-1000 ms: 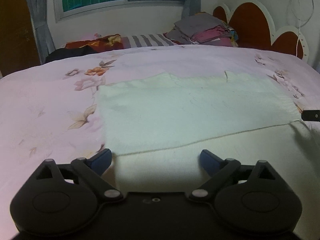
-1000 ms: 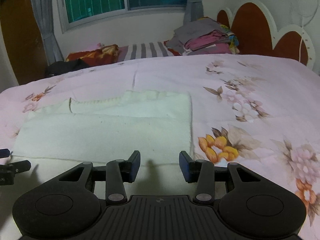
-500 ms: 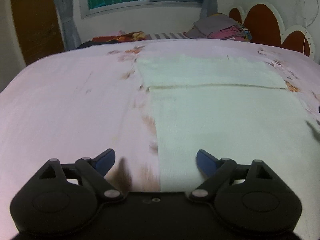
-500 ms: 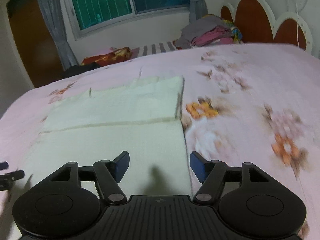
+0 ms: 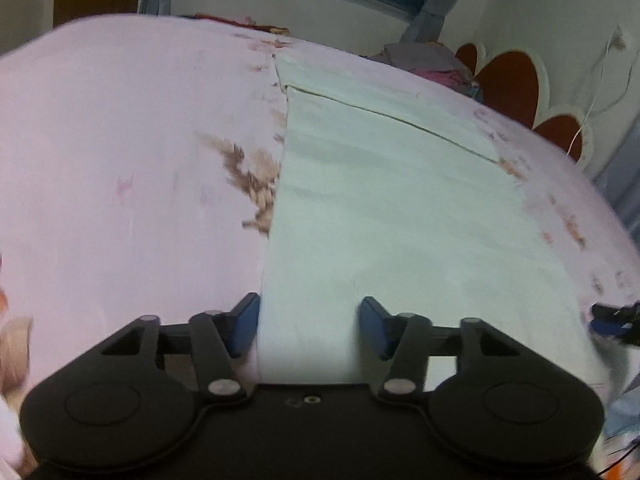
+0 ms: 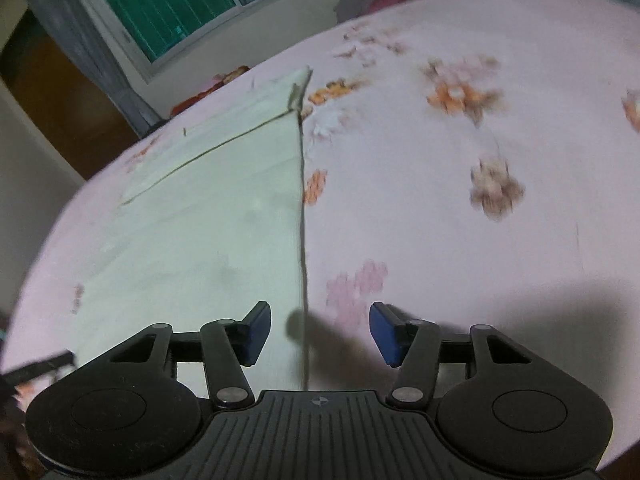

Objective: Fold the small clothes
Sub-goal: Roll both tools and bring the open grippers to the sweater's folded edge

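Both claws have slid to the pale cloth's (image 5: pixel 400 216) near corners, half-wide and closing, each straddling a side edge.

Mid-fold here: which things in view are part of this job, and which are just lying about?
Job:
white garment, partly folded on the bedspread
left gripper, closing over its left edge
right gripper, closing over its right edge

Lying about:
clothes pile by the headboard
window

Both tools now sit at the near corners of the pale folded cloth (image 5: pixel 400 208), having pulled back from its far fold. The left tool (image 5: pixel 306 326) straddles the left edge, jaws closing. The right tool (image 6: pixel 318 330) straddles the right edge, jaws closing, apparently not yet gripping.
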A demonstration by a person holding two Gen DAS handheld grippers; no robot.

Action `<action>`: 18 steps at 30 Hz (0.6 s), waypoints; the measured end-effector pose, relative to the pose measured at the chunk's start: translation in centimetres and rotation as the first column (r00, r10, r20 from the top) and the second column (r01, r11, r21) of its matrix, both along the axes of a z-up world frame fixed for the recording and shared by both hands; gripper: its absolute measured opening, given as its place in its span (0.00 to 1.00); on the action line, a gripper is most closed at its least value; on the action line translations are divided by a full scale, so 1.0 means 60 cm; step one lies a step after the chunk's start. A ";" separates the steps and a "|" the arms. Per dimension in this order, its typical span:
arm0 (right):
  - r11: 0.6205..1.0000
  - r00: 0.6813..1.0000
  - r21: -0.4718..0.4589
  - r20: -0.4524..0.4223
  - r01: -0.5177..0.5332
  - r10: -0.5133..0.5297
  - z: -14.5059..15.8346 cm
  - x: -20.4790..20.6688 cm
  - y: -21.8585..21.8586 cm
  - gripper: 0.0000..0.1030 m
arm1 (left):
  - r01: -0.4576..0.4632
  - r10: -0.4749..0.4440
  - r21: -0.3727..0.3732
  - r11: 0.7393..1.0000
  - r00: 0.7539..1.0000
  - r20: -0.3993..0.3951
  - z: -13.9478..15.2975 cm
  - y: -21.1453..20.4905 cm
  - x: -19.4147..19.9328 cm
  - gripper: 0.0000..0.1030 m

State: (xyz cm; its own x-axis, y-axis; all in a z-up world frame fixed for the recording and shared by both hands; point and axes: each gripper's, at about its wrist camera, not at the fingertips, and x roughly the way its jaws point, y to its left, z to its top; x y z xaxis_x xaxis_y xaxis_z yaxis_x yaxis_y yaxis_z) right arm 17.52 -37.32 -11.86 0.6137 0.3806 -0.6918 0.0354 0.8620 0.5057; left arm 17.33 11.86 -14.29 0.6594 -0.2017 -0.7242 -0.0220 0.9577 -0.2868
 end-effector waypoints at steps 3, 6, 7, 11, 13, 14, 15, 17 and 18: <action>0.999 1.000 0.041 -0.005 0.001 0.000 -0.001 -0.013 -0.007 0.52 | -0.022 0.021 -0.082 0.996 1.000 -0.011 -0.002 0.012 -0.019 0.42; 0.997 1.000 0.083 -0.015 0.000 0.001 -0.005 -0.030 -0.007 0.44 | -0.033 0.029 -0.171 0.985 0.999 -0.025 -0.008 0.025 -0.030 0.38; 0.994 1.000 0.106 -0.020 0.000 0.002 -0.009 -0.034 -0.007 0.42 | -0.037 0.032 -0.197 0.980 0.999 -0.028 -0.010 0.029 -0.032 0.38; 0.982 1.000 0.186 -0.024 -0.013 0.018 -0.019 -0.048 -0.009 0.41 | -0.036 0.027 -0.298 0.954 0.999 -0.033 -0.027 0.033 -0.047 0.38; 0.974 0.999 0.226 -0.029 -0.023 0.030 -0.023 -0.051 -0.007 0.41 | -0.031 0.021 -0.344 0.938 0.999 -0.034 -0.034 0.036 -0.050 0.38; 0.969 0.999 0.246 -0.033 -0.024 0.033 -0.024 -0.052 -0.007 0.41 | -0.036 0.025 -0.365 0.930 0.999 -0.034 -0.038 0.040 -0.051 0.38; 0.964 0.999 0.266 -0.037 -0.022 0.033 -0.026 -0.053 -0.007 0.41 | -0.043 0.031 -0.390 0.920 0.999 -0.035 -0.043 0.044 -0.051 0.38; 0.953 0.999 0.304 -0.042 -0.019 0.033 -0.029 -0.053 -0.007 0.41 | -0.060 0.045 -0.432 0.900 0.998 -0.045 -0.051 0.053 -0.048 0.33; 0.950 0.998 0.312 -0.044 -0.019 0.035 -0.031 -0.050 -0.007 0.41 | -0.069 0.052 -0.443 0.894 0.997 -0.052 -0.055 0.057 -0.043 0.31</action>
